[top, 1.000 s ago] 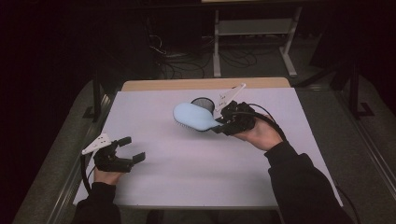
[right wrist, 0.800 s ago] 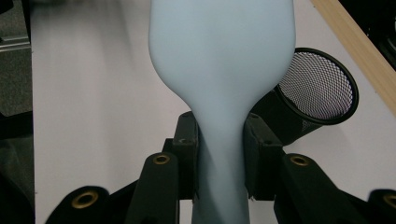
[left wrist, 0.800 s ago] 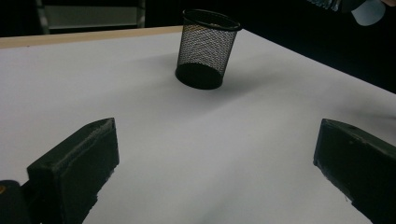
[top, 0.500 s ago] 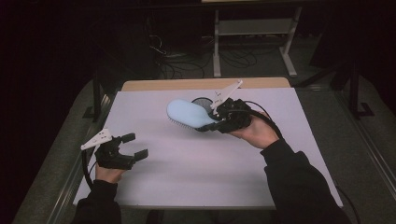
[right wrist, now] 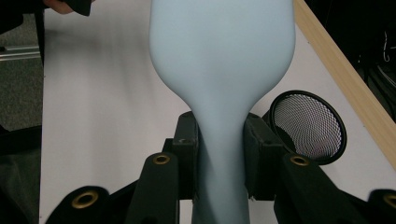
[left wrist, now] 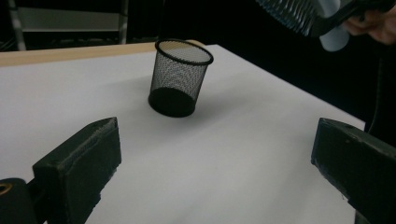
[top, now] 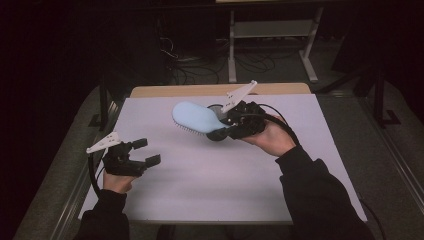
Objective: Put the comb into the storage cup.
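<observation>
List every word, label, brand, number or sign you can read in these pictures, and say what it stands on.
None: no readable text on the light blue hairbrush, the black mesh cup, the white table sheet, the left tongs or the right tongs.

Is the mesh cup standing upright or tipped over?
Upright. In the left gripper view the mesh cup stands on its solid base on the table, open rim facing up. Nothing shows inside it.
</observation>
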